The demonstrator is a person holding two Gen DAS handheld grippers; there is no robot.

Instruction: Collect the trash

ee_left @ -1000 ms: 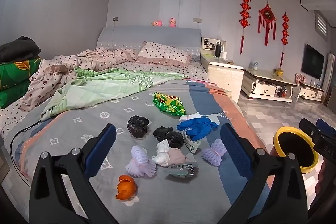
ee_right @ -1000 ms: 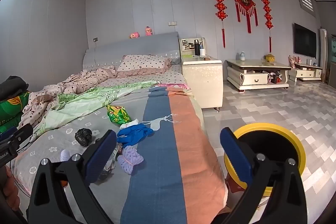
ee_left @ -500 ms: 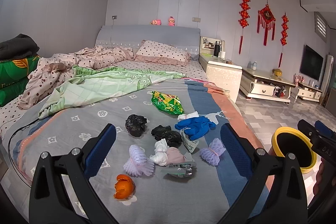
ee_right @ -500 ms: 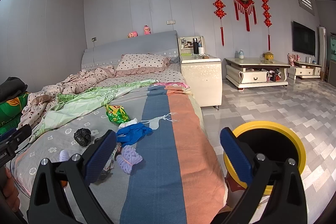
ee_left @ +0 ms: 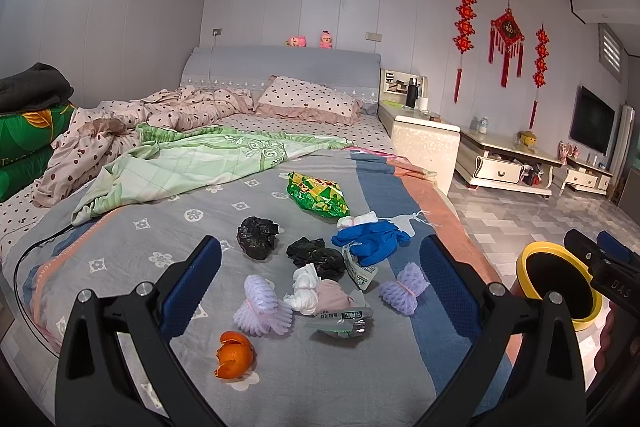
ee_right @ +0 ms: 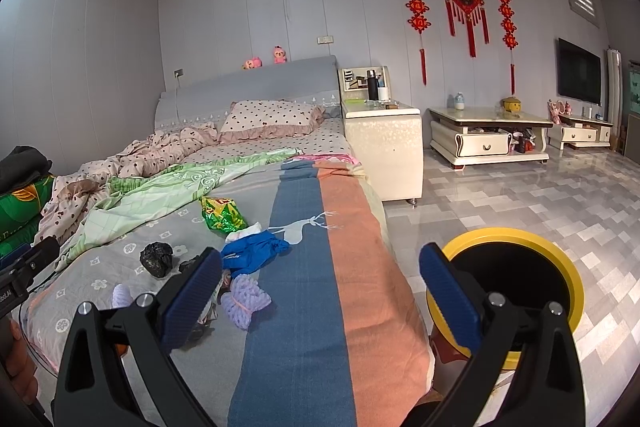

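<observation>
Little had changed from a second earlier: the left gripper [ee_left: 320, 283] hung a touch farther back from the bed [ee_left: 132, 251], its jaws spread wide and holding nothing, the same litter framed between its blue pads. The right gripper [ee_right: 320, 291] had barely shifted and was likewise wide open and empty, poised over the bed's striped edge with the yellow-rimmed bin [ee_right: 516, 291] on the floor just beside the bed. The trash lay clustered on the grey cover: a green snack bag [ee_left: 318, 194] with its long axis running from upper left to lower right, two black crumpled bags [ee_left: 258, 237] side by side, a blue glove [ee_left: 370, 241] with its fingers pointing right, white tissue [ee_left: 305, 287] touching a flat foil wrapper [ee_left: 340, 319] lying crosswise, two purple foam nets [ee_left: 262, 306], and an orange peel [ee_left: 234, 355] nearest the camera.
</observation>
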